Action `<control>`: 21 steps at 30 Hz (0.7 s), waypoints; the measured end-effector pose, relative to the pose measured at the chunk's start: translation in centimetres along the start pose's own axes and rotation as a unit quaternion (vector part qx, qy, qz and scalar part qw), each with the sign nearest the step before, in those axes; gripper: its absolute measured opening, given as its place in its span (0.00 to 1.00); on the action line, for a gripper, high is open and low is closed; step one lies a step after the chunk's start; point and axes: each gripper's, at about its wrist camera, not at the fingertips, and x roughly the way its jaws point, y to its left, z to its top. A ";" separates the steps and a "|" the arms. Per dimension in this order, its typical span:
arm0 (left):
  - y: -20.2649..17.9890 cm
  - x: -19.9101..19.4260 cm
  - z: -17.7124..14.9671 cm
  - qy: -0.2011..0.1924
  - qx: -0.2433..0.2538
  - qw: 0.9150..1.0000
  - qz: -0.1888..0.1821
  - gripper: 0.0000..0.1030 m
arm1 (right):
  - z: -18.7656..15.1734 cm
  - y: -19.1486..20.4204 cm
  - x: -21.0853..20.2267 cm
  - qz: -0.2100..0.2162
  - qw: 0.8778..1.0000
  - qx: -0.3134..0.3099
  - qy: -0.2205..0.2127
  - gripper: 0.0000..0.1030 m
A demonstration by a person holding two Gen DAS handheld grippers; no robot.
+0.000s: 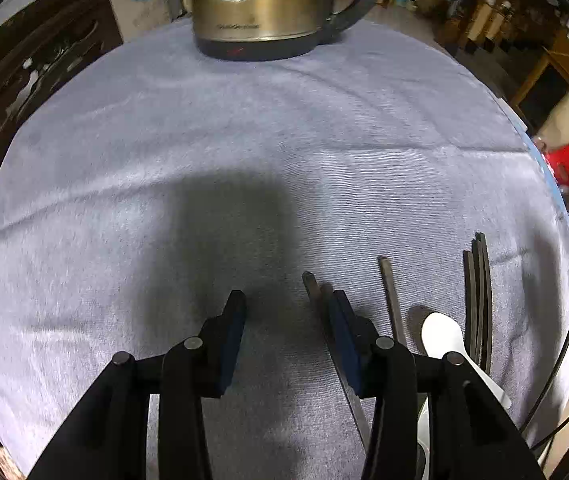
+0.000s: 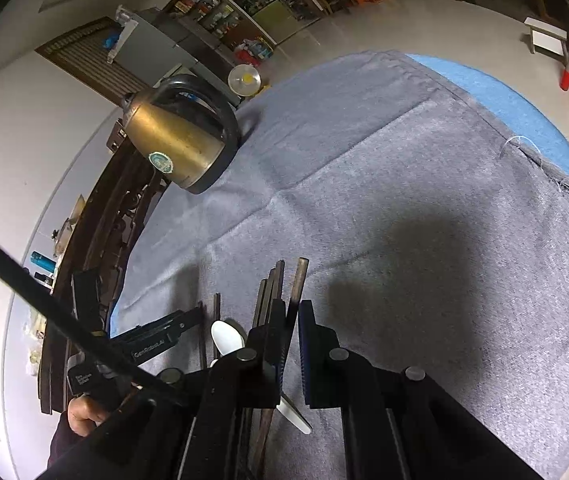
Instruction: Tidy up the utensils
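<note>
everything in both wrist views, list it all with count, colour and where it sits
kettle: one, brass-coloured with black base and handle, far end of the cloth
cloth: one, grey, covers the table, with a blue layer showing at its edge
chopsticks: several, dark, lying roughly side by side on the near right of the cloth in the left wrist view; exact count unclear
spoon: one, white, among the chopsticks
left gripper: one, black with blue pads, jaws apart over bare cloth, nothing between them
right gripper: one, black, shut on one chopstick
hand: one, holding the left gripper's handle
</note>
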 end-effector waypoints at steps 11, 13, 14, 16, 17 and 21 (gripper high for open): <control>-1.1 -0.3 -0.9 -0.019 -0.010 1.000 -0.002 0.05 | -0.4 3.0 -1.5 0.011 0.999 -0.036 -0.002 0.06; -0.4 -2.2 -2.1 -0.040 -0.015 0.999 -0.006 0.05 | -0.6 4.1 -3.0 0.012 0.999 -0.048 -0.018 0.06; -0.2 -3.4 -2.7 -0.053 -0.017 0.998 -0.014 0.05 | -0.8 4.5 -3.7 0.010 0.998 -0.053 -0.024 0.06; 0.3 -5.8 -3.6 -0.080 -0.023 0.996 -0.028 0.05 | -1.3 5.4 -5.1 0.008 0.997 -0.064 -0.037 0.06; 0.5 -7.2 -4.1 -0.096 -0.023 0.995 -0.032 0.05 | -1.7 6.1 -6.0 0.008 0.996 -0.072 -0.047 0.06; 0.4 -11.8 -5.5 -0.156 -0.023 0.986 -0.048 0.05 | -3.9 8.3 -9.3 0.002 0.992 -0.097 -0.084 0.06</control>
